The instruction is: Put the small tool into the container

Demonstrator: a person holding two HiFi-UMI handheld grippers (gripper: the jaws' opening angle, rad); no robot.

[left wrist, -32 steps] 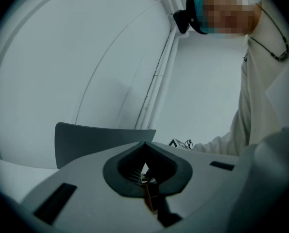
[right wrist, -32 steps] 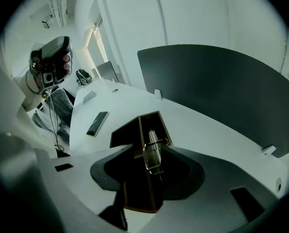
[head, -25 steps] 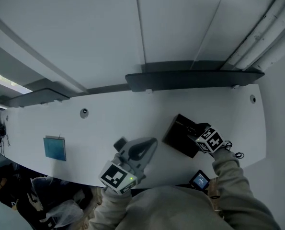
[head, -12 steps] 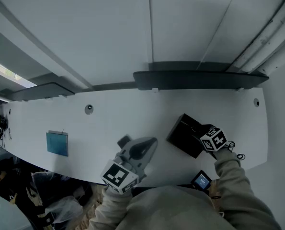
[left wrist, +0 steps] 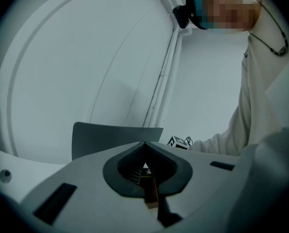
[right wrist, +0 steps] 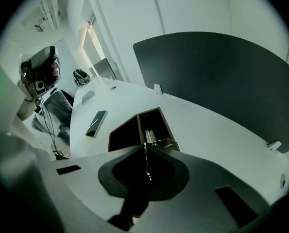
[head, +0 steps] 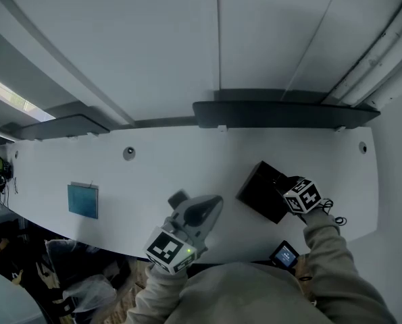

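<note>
**Right tool closes at the container's mouth**

The right tool (right wrist: 145,145) points steeply down at the container (right wrist: 124,135), and its jaws have just been closing. They now meet in a thin seam with nothing thick between them. Whether the bright sliver along that seam is a pinched thing cannot be told. The small tool (right wrist: 153,136), judged to be the pale, slim, metallic-looking strips, lies in the container's right compartment, just beyond the jaw tips.

The left tool (head: 216,199) is held well to the left of the container, jaws together and holding nothing.

The likeliest slip is the right tool catching an end of the strips. If it then lifts, the strips would come back out over the rim. A sideways nudge could also shove the container, which looks light and sits on a smooth, pale surface (head: 153,174) that offers little grip.

The container is a dark, square-cornered box with thin walls, paler edges and one straight divider. The jaws are matte grey with dark, scooped pads.
</note>
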